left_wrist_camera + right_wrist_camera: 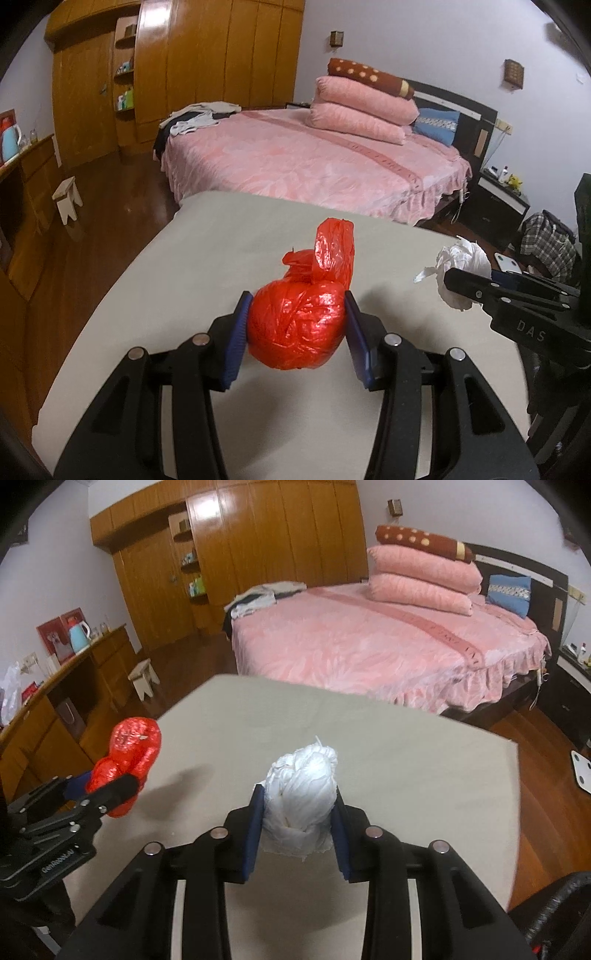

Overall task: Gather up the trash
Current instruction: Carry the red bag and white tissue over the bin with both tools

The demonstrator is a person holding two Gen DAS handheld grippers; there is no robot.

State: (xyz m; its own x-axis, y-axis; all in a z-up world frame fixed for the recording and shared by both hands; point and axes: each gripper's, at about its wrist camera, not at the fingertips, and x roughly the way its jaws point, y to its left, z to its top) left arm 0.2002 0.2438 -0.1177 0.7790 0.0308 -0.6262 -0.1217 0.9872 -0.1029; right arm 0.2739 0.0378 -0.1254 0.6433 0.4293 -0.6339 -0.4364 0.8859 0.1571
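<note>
Two handheld grippers are above a beige table (192, 258) in a bedroom. The left gripper (297, 325) is clenched on a knotted red plastic bag (295, 325), its blue pads pressing both sides, over the table's near left part. The right gripper (297, 830) grasps a crumpled white plastic bag (301, 794) between its pads, nearer the table's right edge. Beyond the table's far edge stands a pink bed (369, 646) with stacked pillows (421, 579), and a wooden wardrobe (266, 535) lines the back wall.
</note>
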